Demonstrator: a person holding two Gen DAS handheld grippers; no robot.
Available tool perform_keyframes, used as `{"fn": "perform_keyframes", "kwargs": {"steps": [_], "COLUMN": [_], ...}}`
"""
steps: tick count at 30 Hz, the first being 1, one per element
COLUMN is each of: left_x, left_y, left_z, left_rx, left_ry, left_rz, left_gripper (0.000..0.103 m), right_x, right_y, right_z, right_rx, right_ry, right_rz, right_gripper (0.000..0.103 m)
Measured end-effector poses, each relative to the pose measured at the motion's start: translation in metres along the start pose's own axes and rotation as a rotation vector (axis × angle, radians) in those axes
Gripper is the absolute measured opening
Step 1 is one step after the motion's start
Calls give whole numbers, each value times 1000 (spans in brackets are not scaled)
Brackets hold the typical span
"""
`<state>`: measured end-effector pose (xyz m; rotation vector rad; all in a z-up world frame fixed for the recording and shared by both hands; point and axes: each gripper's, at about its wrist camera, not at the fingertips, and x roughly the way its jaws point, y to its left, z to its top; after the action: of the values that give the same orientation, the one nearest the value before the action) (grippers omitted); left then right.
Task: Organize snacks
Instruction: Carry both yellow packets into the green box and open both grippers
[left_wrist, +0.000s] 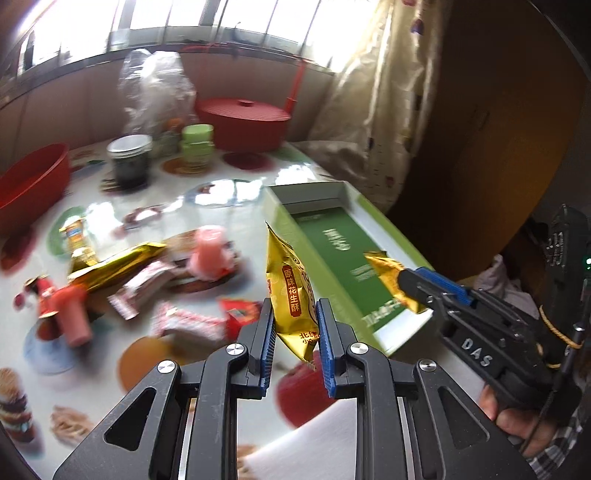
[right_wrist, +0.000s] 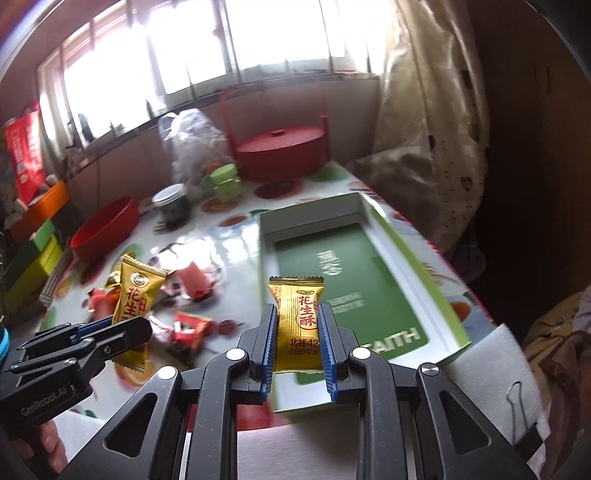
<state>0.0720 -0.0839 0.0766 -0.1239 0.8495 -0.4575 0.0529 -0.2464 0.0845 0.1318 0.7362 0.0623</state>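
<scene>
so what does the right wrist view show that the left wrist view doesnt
Only the right wrist view shows the binder clip, the red printed bag by the window and the orange bin. Only the left wrist view shows the pink sausage snack and the long gold packet on the table. Both show the open green box, the red lidded pot, the red bowl, and each gripper, left and right, shut on a gold peanut candy.

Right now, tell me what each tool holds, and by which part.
Left tool: a gold peanut candy packet, pinched across its lower half. Right tool: an identical gold packet, pinched by its side edges.
</scene>
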Motion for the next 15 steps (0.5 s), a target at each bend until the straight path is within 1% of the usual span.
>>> {"fn": "perform_keyframes", "kwargs": {"steps": [5, 7, 10, 11, 13, 15], "left_x": [20, 27, 39, 45, 54, 62], "left_y": [-24, -29, -40, -43, -47, -53], "left_z": [14, 17, 22, 22, 24, 23], "left_rx": [37, 35, 56, 56, 51, 59], "left_ry": [15, 26, 33, 46, 65, 86], "left_rz": [-69, -83, -100, -105, -140, -138], "left_gripper": [22, 22, 22, 22, 22, 22], "right_x": [9, 14, 22, 24, 30, 33], "right_y": [-25, -34, -43, -46, -50, -53], "right_z": [3, 4, 3, 3, 1, 1], "right_rx": [34, 43, 51, 51, 52, 51], "right_ry": [10, 16, 33, 38, 49, 55], "right_rz": [-45, -61, -76, -79, -85, -88], "right_gripper": [21, 21, 21, 21, 21, 21]}}
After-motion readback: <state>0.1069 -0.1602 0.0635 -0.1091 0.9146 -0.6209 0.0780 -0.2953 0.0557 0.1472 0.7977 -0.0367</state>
